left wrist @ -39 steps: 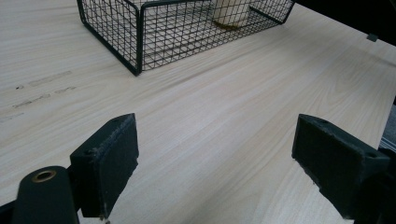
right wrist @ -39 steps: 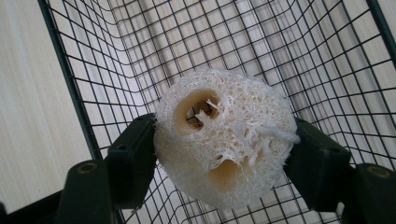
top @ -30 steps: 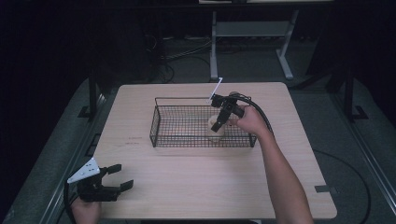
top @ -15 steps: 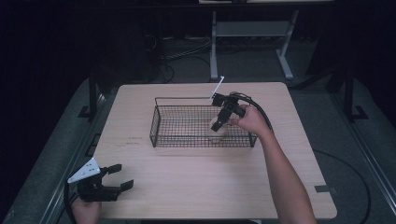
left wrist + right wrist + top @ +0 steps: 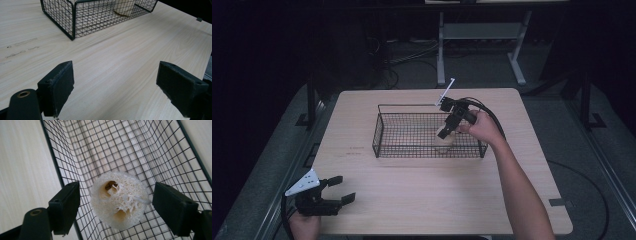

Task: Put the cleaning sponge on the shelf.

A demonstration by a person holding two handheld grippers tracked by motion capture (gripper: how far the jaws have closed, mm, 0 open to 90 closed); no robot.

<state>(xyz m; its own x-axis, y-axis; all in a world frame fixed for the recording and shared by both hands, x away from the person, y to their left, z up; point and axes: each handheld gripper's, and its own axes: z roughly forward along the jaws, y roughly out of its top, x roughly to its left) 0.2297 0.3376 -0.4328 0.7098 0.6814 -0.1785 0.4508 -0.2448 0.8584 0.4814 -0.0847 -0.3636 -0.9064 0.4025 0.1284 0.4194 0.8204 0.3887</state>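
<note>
Pale wood-grain table (image 5: 412, 200) is carrying a black wire mesh basket (image 5: 402, 135), and a cream round loofah sponge (image 5: 118, 200) is sitting inside at its right end. Right gripper (image 5: 116, 203) has just been opening, pads clear of the loofah between them, so I'd be lifting straight up without snagging wires. Left gripper (image 5: 339, 192) is idling wide apart near the table's front-left corner

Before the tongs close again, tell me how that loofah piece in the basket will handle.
The loofah piece looks porous and fibrous, so probably very light and somewhat squashy under the pads. Its rough weave should resist slipping. It has a rounded outline, so a nudge might roll it along the wire basket floor.
</note>
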